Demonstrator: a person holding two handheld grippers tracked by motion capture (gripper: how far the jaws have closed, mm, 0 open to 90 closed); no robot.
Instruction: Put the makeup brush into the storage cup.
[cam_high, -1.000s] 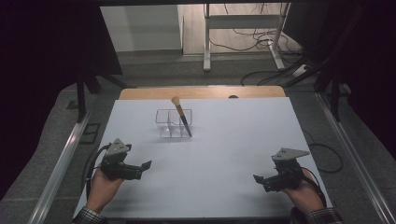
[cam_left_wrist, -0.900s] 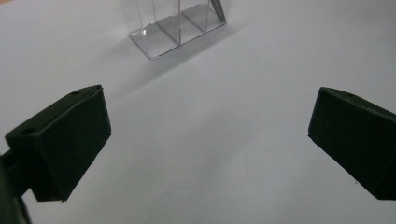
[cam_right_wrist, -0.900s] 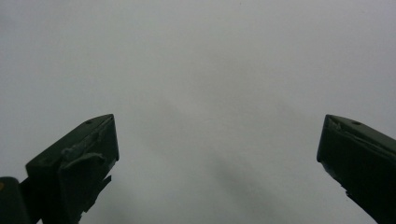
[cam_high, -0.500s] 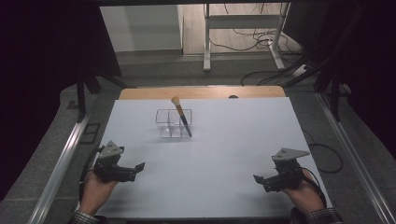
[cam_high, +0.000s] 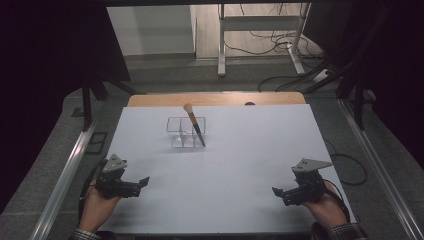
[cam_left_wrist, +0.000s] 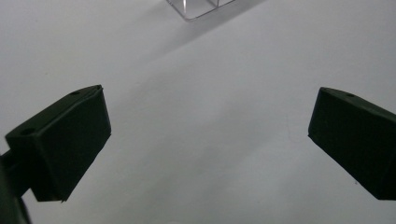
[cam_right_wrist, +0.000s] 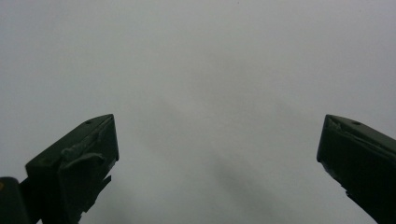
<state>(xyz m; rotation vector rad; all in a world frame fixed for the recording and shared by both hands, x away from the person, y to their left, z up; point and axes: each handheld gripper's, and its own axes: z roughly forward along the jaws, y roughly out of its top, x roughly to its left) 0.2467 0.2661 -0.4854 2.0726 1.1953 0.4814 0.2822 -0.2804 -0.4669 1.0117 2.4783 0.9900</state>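
On the white tabletop (cam_high: 240, 165) a makeup brush (cam_high: 194, 126) leans in a clear organizer (cam_high: 181, 136) toward the far edge, well apart from the left hand-held gripper (cam_high: 142, 181) and right hand-held gripper (cam_high: 276, 191) at the near corners, both with jaws apart and empty, so any reach should probably approach the brush handle slowly.

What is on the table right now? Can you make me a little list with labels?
table: white top, wooden strip along the far edge
box: clear plastic organizer with dividers, at the middle of the far half
brush: makeup brush standing tilted in the box, tan bristles up, dark handle down
left tongs: open, holding nothing, near the left front corner
right tongs: open, holding nothing, near the right front corner
hands: one hand on each of the tongs, both far from the box
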